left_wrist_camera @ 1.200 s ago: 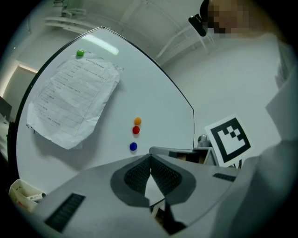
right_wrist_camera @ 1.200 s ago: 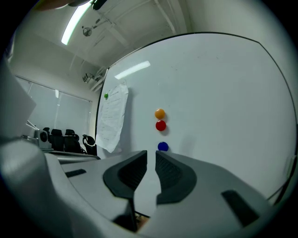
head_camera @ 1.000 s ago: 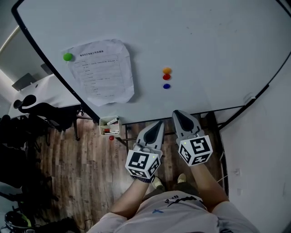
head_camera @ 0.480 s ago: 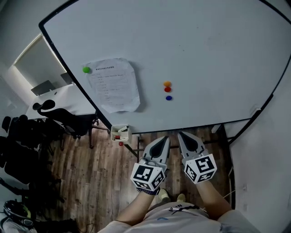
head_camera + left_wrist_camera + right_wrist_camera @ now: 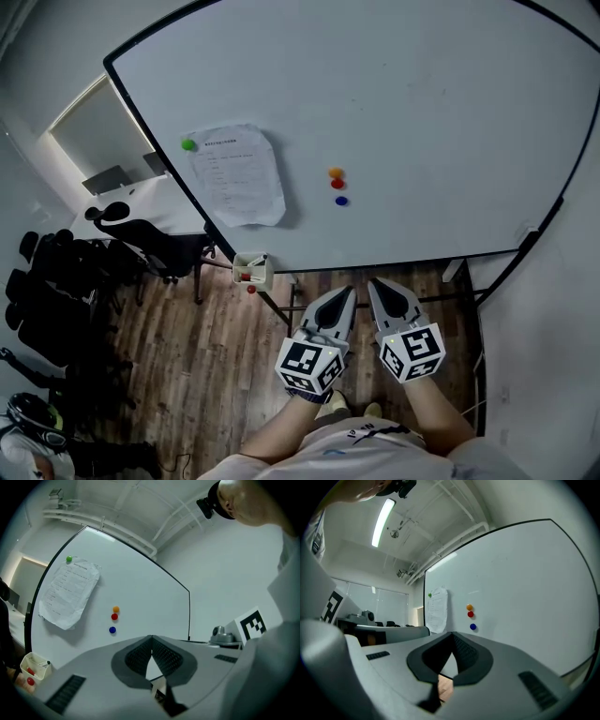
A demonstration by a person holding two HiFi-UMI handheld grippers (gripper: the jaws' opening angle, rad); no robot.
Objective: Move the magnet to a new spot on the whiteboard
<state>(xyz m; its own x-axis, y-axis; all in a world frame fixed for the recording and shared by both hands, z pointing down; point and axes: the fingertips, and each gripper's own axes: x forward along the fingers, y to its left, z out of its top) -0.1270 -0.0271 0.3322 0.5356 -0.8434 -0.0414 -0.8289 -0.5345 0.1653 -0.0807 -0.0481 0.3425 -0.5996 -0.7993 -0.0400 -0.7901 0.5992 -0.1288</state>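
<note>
**Head view:** The left claw [image 5: 343,294] and right claw [image 5: 379,284] hang side by side at 6 o'clock, tips aimed at 12, well back from the board [image 5: 422,112]. Both are pinched shut and hold nothing. At 12 from them, the orange magnet [image 5: 336,172], red magnet [image 5: 338,184] and blue magnet [image 5: 341,200] sit on the board in a short column, orange on top. At 10 o'clock the green magnet [image 5: 188,144] pins a sheet [image 5: 234,178]. The pictures do not show which magnet the task means.

**Left gripper view:** The pads meet at the tip with nothing between them. The column lies at 10 o'clock of the tip, well apart from it.

**Right gripper view:** The pads are closed here too, and empty. The column lies at 1 o'clock of the tip, also well apart.

This could be claws about to fetch a magnet, or claws drawn back from one already reset. In both cases it is best to keep them level and clear of the sheet and the board's lower frame. Any grip would need the jaws wide, square across the cap's sides.
</note>
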